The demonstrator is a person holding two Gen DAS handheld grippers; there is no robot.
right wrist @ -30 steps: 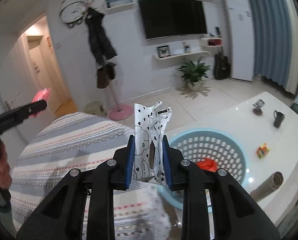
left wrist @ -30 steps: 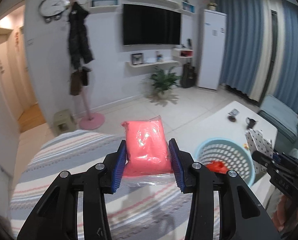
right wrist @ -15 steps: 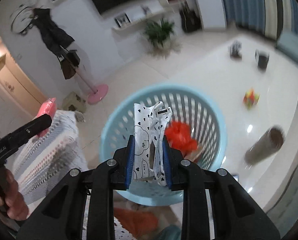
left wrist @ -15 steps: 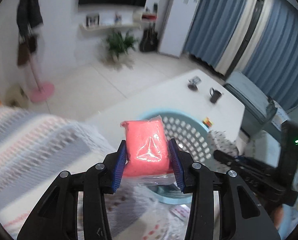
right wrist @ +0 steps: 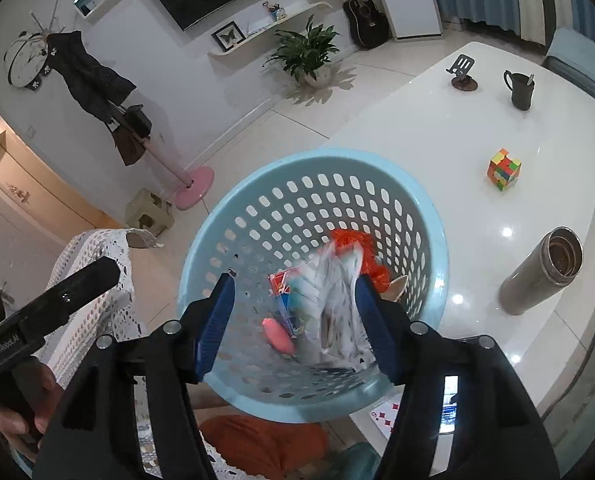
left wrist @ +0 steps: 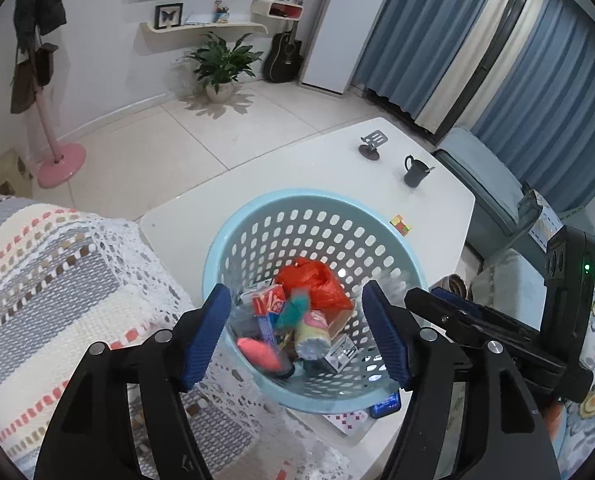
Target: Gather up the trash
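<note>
A light blue perforated basket (left wrist: 253,224) (right wrist: 421,200) stands on the white table's near corner. Both grippers hover just above its near rim. My left gripper (left wrist: 297,336) is open; the pink packet (left wrist: 259,354) lies in the basket among an orange bag (left wrist: 313,280), a red carton (left wrist: 269,300) and other trash. My right gripper (right wrist: 293,320) is open; the blurred black-and-white patterned bag (right wrist: 337,300) is between its fingers, inside the basket, next to the pink packet (right wrist: 279,334).
On the white table (right wrist: 477,120) are a Rubik's cube (right wrist: 503,168), a steel flask (right wrist: 545,268), a dark mug (right wrist: 521,88) and a phone stand (right wrist: 463,74). A striped crochet blanket (left wrist: 57,280) lies left of the basket. Playing cards (right wrist: 385,414) lie under the basket's near edge.
Both grippers swung from the blanket to over the basket and opened. The pink packet has dropped into the basket; the patterned bag is falling in, blurred.
</note>
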